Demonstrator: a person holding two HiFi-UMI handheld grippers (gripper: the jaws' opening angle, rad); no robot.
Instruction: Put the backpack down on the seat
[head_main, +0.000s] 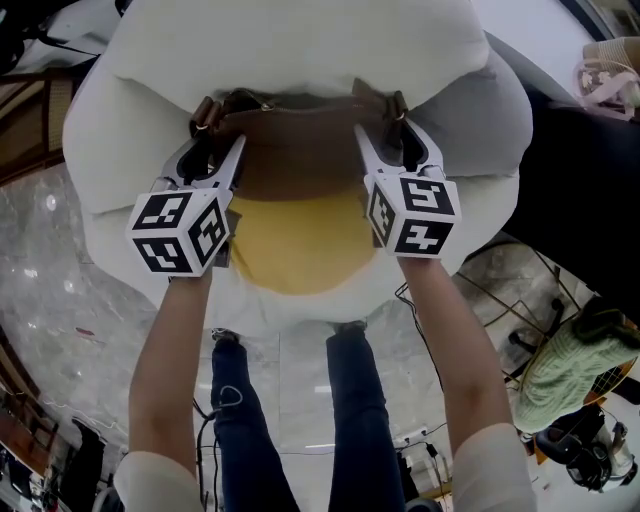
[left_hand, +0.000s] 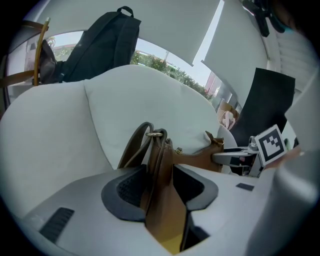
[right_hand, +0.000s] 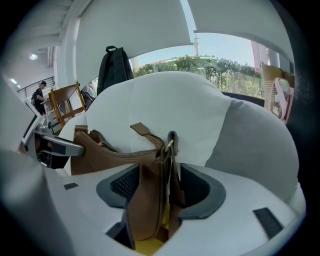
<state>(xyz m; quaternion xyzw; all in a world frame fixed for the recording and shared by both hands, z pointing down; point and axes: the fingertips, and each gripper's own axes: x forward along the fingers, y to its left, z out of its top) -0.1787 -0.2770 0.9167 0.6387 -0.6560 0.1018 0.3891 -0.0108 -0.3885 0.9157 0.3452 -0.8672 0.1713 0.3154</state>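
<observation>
Two grippers flank one brown leather bag (head_main: 300, 165). The left gripper (left_hand: 160, 182) has its jaws apart, and the bag's strap end stands loose between the pads. The right gripper (right_hand: 155, 187) is spread wider, with a gap on either side of the bag's other end. The bag lies across the seat of a white armchair (head_main: 300, 40), its zipped top towards the back cushion and its yellow underside towards the person. A black backpack (left_hand: 100, 45) shows beyond the chair's back. Pale marble floor (head_main: 60, 280) lies around the chair.
</observation>
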